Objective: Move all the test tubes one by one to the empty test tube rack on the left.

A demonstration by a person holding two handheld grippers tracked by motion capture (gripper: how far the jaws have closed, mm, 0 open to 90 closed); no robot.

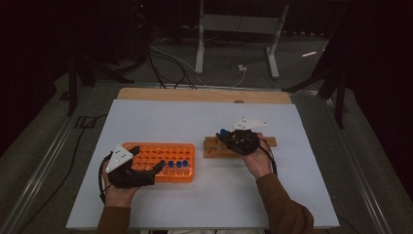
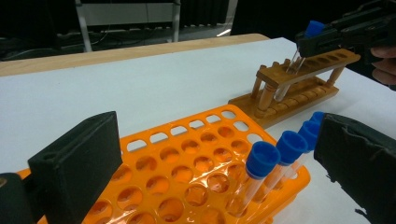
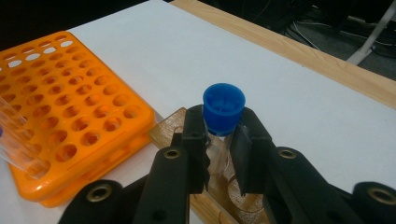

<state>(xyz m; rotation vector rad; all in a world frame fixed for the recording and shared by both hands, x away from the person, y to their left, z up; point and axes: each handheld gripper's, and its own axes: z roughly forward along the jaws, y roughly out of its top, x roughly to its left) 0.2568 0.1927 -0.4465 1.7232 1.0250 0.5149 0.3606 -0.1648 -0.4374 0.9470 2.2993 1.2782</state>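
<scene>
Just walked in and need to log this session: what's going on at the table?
A person holds a gripper in each hand. The right gripper is shut on a blue-capped test tube, its lower end in the wooden rack. The left gripper, jaws open, rests at the near edge of the orange rack, where a few more blue-capped tubes stand. It looks like tubes are moving between the racks.

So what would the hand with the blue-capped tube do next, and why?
Probably lower it straight down. The right gripper is shut on the blue-capped test tube, and in the left gripper view the tube slants through a hole in the wooden rack, its tip seemingly not yet down on the base. Easing it down, then opening the fingers, would likely seat it.
</scene>
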